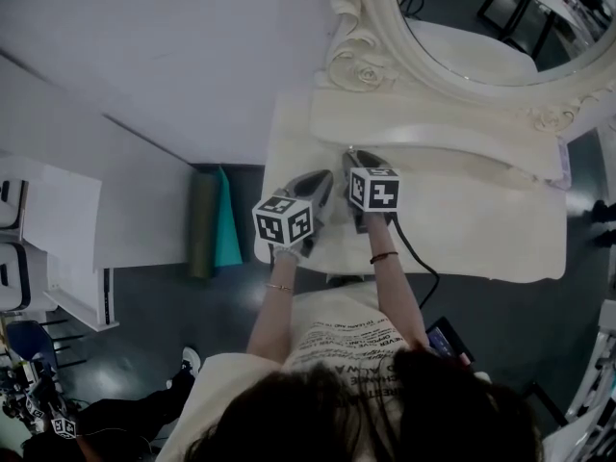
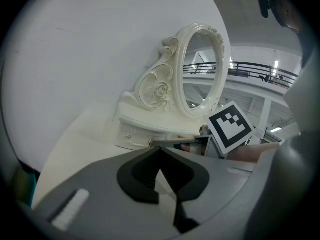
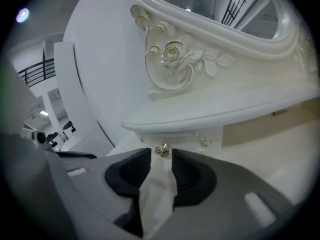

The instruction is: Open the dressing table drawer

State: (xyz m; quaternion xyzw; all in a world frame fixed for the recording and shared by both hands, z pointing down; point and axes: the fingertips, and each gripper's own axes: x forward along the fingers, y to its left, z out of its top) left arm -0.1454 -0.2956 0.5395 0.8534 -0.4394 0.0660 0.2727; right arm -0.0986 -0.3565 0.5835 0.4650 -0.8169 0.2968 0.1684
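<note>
1. Hands are holding the left gripper (image 1: 322, 181) and the right gripper (image 1: 353, 159) side by side over the left part of the dressing table (image 1: 500, 239), with the right one reaching farther toward the mirror (image 1: 462, 8).
2. Left gripper view: its jaws are meeting at the tips and gripping nothing. The drawer (image 2: 134, 138) is sitting farther off, under the shelf (image 2: 150, 121).
3. Right gripper view: its jaws are standing apart, and the drawer's knob (image 3: 161, 149) is sitting just beyond the gap, untouched.
</note>
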